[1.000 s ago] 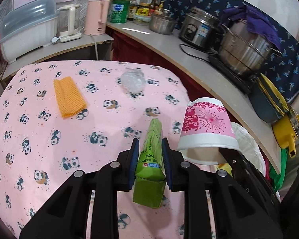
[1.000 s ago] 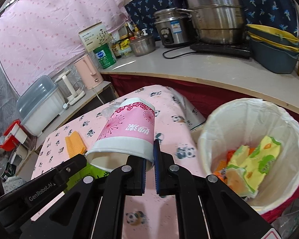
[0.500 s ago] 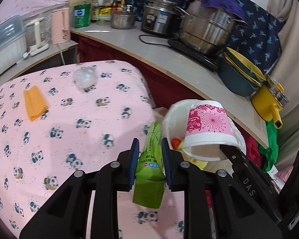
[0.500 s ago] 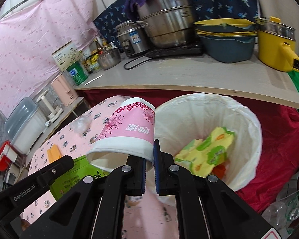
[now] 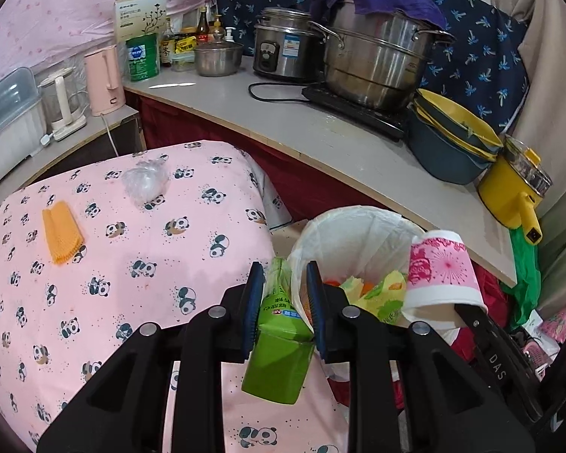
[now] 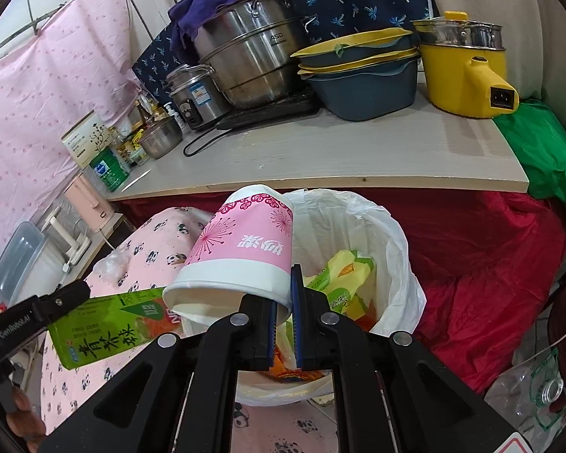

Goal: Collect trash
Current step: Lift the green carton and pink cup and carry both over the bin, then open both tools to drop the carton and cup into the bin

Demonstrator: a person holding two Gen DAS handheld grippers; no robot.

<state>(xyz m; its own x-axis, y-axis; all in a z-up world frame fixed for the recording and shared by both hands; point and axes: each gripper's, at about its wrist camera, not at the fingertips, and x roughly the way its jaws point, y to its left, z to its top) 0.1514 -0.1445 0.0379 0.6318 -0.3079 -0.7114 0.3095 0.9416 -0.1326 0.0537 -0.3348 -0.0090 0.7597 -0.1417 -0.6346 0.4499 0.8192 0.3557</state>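
Two grippers: both loaded, both by the bin.
L gripper [image 5: 285,302]: jaws narrow, pads clamped on green carton [image 5: 279,347]; carton tilted, its far end at 12 pointing to the bin's near rim.
R gripper [image 6: 284,304]: jaws nearly together, pinching the rim wall of pink paper cup [image 6: 241,249]; cup on its side, mouth toward cam, base at 12.
Trash bin [image 6: 396,249]: white liner, just off the table edge, below the counter; cup hangs over its near-left rim.
Bin contents: yellow-green wrappers [image 6: 343,279], orange scraps.
Table [image 5: 113,264]: pink panda cloth; orange cloth [image 5: 62,232] at 10, crumpled clear plastic [image 5: 145,181] at 11, well apart from grippers.
Counter [image 5: 320,136]: pots, cooker, basins at 12–2.
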